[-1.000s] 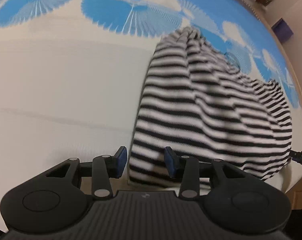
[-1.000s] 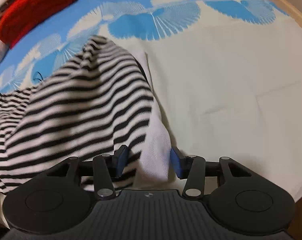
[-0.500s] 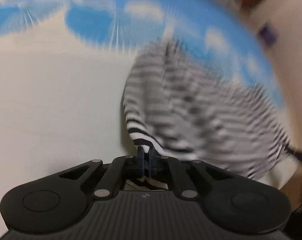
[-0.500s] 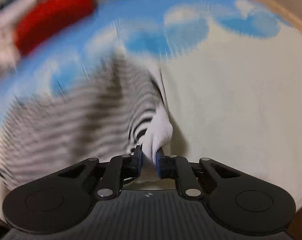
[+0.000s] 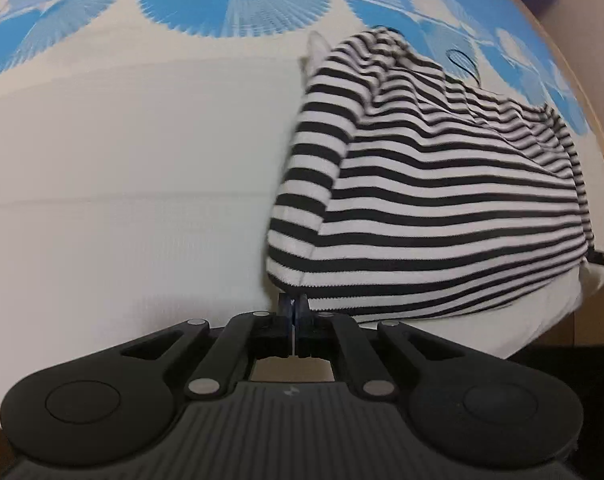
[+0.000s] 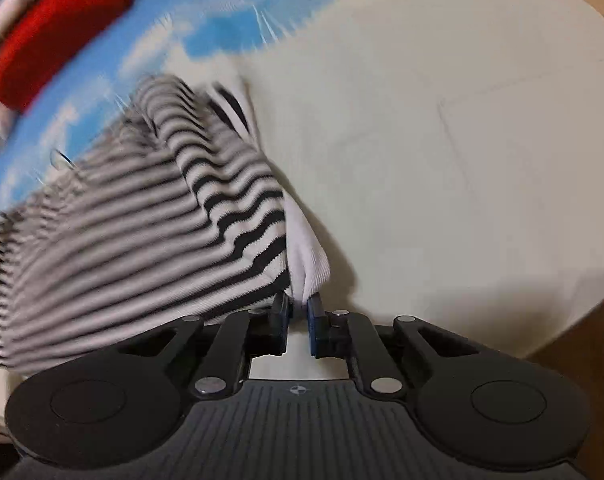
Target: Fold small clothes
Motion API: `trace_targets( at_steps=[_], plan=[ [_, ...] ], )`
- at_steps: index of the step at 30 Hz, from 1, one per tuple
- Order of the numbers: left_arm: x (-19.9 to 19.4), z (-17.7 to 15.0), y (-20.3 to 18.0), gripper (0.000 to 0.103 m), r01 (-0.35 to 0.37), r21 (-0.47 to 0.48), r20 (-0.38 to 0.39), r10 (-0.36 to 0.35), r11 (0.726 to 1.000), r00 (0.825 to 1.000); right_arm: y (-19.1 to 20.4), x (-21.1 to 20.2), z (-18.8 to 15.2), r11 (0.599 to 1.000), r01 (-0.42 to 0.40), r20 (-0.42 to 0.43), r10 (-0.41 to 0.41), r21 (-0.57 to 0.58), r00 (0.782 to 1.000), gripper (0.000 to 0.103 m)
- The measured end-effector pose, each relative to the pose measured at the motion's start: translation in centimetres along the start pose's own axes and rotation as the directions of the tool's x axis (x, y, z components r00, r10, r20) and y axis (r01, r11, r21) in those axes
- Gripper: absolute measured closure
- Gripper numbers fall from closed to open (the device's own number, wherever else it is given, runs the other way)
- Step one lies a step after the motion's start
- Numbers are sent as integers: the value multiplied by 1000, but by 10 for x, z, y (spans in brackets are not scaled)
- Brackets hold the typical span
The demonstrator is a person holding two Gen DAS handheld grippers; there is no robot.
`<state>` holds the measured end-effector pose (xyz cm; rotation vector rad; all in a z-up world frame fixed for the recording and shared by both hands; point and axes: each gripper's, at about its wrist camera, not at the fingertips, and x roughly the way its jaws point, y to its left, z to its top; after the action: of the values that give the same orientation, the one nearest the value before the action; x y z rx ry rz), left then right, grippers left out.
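My left gripper [image 5: 293, 309] and right gripper [image 6: 300, 307] each pinch a near-hem corner of the striped garment [image 5: 441, 200]; the right has just been closing. The garment stretches away from both grippers across the bed [image 5: 122, 180], its hem spanning between them, so the fold goes forward.

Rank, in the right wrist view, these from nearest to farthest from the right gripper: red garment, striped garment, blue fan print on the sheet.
1. striped garment: pinched at the right gripper, spreading left.
2. blue fan print: beyond it, upper middle.
3. red garment: far upper left.
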<state>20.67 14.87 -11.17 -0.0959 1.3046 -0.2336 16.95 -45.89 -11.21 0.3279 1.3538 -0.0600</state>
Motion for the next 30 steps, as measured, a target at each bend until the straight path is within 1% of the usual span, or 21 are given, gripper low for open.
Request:
trace_targets(
  at_steps=[2,4,6,7,8,11,12,14,16,17,18,19,21,22,23,24,25,26,28,29,30],
  plan=[
    [-10,7,0,101,10,-9,63,-10,1000,998,4,-2,3,1000,13,20,-13,-3,1000,92],
    [-23,13,4,92,22,-39,153,-16,999,988,7,-16,1,999,51,113,-50,2,992,91],
    [-31,19,5,91,36,-74,222,-19,997,975,11,-32,2,996,87,241,-81,-12,967,89],
    [-34,25,1,91,49,-87,241,-27,995,970,14,-37,4,996,79,285,-68,-27,956,88],
    [-36,29,-5,91,61,-93,257,-35,994,966,17,-39,7,998,45,307,-27,-52,951,86],
    [-32,42,-21,91,59,-59,292,-40,997,956,35,-32,7,985,-59,276,103,-164,956,86],
    [-29,43,-27,91,62,-47,298,-45,997,953,42,-25,7,976,-71,248,123,-206,961,86],
    [-19,46,-35,91,105,-40,284,-90,994,955,51,-9,9,964,-80,175,127,-254,976,86],
    [-2,52,-41,91,111,-19,236,-104,994,966,57,8,13,960,-73,94,101,-269,990,86],
    [9,56,-44,91,97,2,205,-95,995,974,60,16,9,960,-44,56,62,-276,997,86],
    [20,58,-47,89,75,19,178,-77,997,981,61,26,4,957,7,16,-3,-290,1000,86],
    [32,58,-48,88,44,29,145,-47,999,988,62,33,2,950,51,-12,-57,-309,998,86],
    [58,59,-44,88,-29,17,52,28,999,998,67,34,5,940,69,-4,-74,-335,997,86],
    [62,59,-40,88,-51,0,45,51,999,998,69,32,8,945,68,10,-68,-320,998,85],
    [61,62,-35,88,-72,-18,64,73,997,995,69,29,12,953,66,26,-61,-296,998,85],
    [55,65,-32,88,-81,-36,107,84,996,991,71,23,16,957,63,55,-49,-282,997,85],
    [47,68,-29,88,-67,-55,157,75,996,985,73,15,20,960,51,110,-22,-274,994,85],
    [37,71,-26,87,-31,-77,217,47,997,975,76,5,25,962,38,183,13,-270,983,83],
    [23,76,-23,77,34,-109,324,3,993,946,80,-4,32,966,39,284,36,-256,958,70],
    [20,80,-26,75,33,-104,363,8,994,932,84,-5,37,967,48,324,38,-252,945,63],
    [19,83,-31,74,16,-86,385,19,996,923,86,-4,41,966,52,343,40,-254,938,61]
  ],
)
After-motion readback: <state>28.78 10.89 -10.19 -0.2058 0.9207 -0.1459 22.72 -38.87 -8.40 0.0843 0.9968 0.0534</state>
